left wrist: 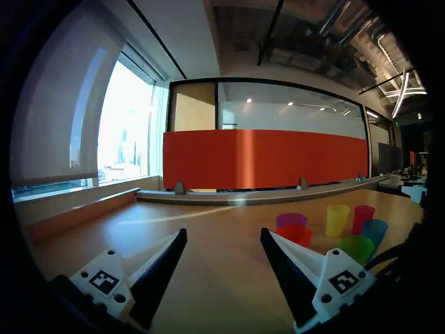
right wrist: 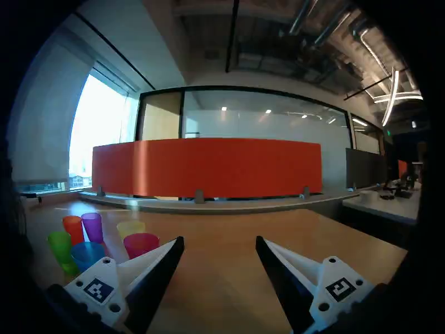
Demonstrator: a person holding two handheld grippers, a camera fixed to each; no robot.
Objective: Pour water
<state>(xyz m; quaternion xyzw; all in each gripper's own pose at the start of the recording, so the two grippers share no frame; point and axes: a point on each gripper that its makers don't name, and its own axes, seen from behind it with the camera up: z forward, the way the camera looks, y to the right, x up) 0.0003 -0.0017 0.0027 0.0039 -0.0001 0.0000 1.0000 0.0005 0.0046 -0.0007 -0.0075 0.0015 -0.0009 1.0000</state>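
Observation:
Several coloured plastic cups stand in a cluster on the wooden table. In the left gripper view they sit to the right of my fingers: purple cup (left wrist: pixel 291 219), orange cup (left wrist: pixel 295 234), yellow cup (left wrist: pixel 337 220), red cup (left wrist: pixel 363 217), blue cup (left wrist: pixel 375 231), green cup (left wrist: pixel 356 248). My left gripper (left wrist: pixel 222 240) is open with nothing between its fingers. In the right gripper view the cluster lies to the left: orange cup (right wrist: pixel 73 228), purple cup (right wrist: pixel 92 226), yellow cup (right wrist: pixel 130 228), pink cup (right wrist: pixel 141 244), blue cup (right wrist: pixel 87 255), green cup (right wrist: pixel 60 246). My right gripper (right wrist: pixel 219 242) is open and holds nothing.
An orange divider panel (left wrist: pixel 261 158) runs along the table's far edge, with a glass wall behind it. A bright window (left wrist: pixel 125 133) and a ledge lie to the left. Neighbouring desks (right wrist: pixel 384 203) stand off to the right. Bare tabletop (right wrist: pixel 222 228) stretches ahead of both grippers.

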